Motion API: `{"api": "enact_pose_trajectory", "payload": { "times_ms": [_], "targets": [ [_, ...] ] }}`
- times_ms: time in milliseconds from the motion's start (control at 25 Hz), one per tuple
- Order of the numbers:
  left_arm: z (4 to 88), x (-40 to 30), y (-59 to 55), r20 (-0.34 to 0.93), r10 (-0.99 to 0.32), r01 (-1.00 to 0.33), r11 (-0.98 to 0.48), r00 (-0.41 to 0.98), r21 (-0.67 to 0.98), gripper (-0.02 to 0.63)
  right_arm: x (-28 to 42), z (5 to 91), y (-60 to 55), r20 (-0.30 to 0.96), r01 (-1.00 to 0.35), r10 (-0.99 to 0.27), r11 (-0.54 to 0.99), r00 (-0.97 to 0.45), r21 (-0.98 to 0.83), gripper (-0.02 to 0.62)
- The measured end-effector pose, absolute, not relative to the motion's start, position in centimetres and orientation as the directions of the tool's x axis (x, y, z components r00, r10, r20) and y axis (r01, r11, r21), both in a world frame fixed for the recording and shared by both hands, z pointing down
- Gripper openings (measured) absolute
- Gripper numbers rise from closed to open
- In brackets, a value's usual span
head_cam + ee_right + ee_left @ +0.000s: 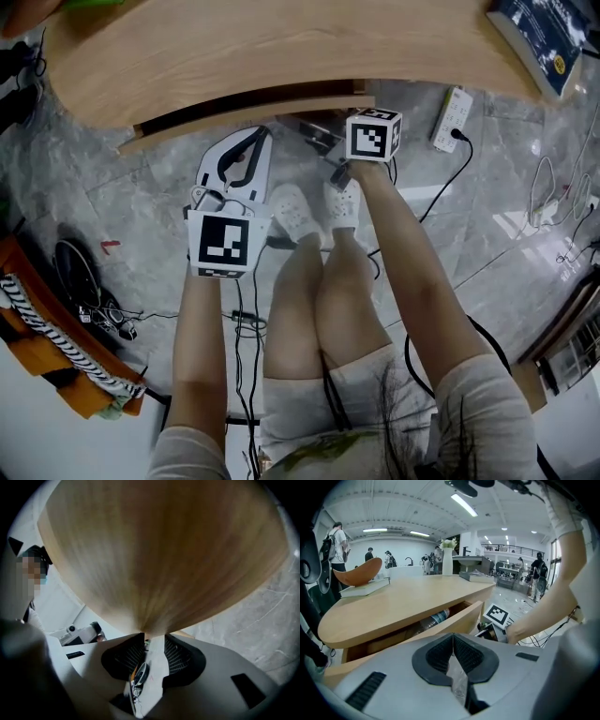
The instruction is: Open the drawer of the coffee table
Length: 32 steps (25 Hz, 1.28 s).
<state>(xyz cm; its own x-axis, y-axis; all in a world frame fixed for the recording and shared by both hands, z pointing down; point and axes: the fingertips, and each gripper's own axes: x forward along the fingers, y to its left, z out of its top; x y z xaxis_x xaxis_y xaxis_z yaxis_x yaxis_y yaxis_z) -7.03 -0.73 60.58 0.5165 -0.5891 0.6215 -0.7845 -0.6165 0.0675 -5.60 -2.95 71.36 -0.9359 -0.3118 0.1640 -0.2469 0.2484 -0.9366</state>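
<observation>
The wooden coffee table [281, 47] has a drawer [253, 108] under its top, standing slightly open. In the left gripper view the drawer front [457, 620] is pulled out a little, and a plastic bottle [436, 619] lies inside. My right gripper [153, 637] has the drawer front's wooden end [159, 573] between its pads, which press on it. In the head view only its marker cube [373, 134] shows at the drawer's right end. My left gripper [253, 136] hangs just in front of the drawer, jaws shut and empty [453, 637].
A book [544, 37] lies on the table's right end. An orange bowl [358, 571] on a book and a white vase [447, 559] stand on top. Below are the person's legs and white shoes [309, 211], a power strip [453, 117] and floor cables [246, 319].
</observation>
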Motion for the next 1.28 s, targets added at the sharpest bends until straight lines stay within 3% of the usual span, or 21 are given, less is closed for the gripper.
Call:
{"api": "enact_pose_trajectory", "payload": {
  "times_ms": [120, 280, 400, 480, 680, 960, 1280],
  "targets": [
    [59.3, -7.9, -0.5, 0.672, -0.56, -0.788, -0.613, 0.484, 0.057, 0.012, -4.4, 71.1, -1.8, 0.306, -0.377, -0.306, 0.208, -0.902, -0.903, 0.129],
    [57.0, -9.1, -0.5, 0.726, -0.554, -0.789, -0.614, 0.407, -0.026, 0.012, -2.7, 67.1, 0.4, 0.404, -0.468, -0.276, 0.226, -0.872, -0.855, 0.129],
    [55.9, -9.4, -0.8, 0.758, -0.536, -0.778, -0.625, 0.372, -0.06, 0.019, -2.2, 63.5, 1.6, 0.477, -0.531, -0.233, 0.341, -0.847, -0.776, 0.129],
    [55.6, -9.2, -0.9, 0.786, -0.503, -0.761, -0.645, 0.358, -0.066, 0.096, -2.2, 61.6, 2.1, 0.54, -0.566, -0.196, 0.436, -0.819, -0.7, 0.129],
    [55.8, -9.3, -0.5, 0.857, -0.427, -0.692, -0.712, 0.289, -0.122, 0.139, -2.5, 58.0, 1.3, 0.658, -0.612, -0.215, 0.644, -0.721, -0.459, 0.129],
    [57.3, -10.4, -0.3, 0.9, -0.385, -0.598, -0.777, 0.205, -0.196, 0.181, -2.9, 57.5, -0.5, 0.818, -0.487, -0.198, 0.866, -0.54, -0.112, 0.132],
    [60.2, -11.7, -0.3, 0.918, -0.375, -0.467, -0.84, 0.132, -0.276, 0.184, -3.9, 59.1, -2.4, 0.899, -0.321, -0.172, 0.946, -0.402, 0.037, 0.163]
  ]
}}
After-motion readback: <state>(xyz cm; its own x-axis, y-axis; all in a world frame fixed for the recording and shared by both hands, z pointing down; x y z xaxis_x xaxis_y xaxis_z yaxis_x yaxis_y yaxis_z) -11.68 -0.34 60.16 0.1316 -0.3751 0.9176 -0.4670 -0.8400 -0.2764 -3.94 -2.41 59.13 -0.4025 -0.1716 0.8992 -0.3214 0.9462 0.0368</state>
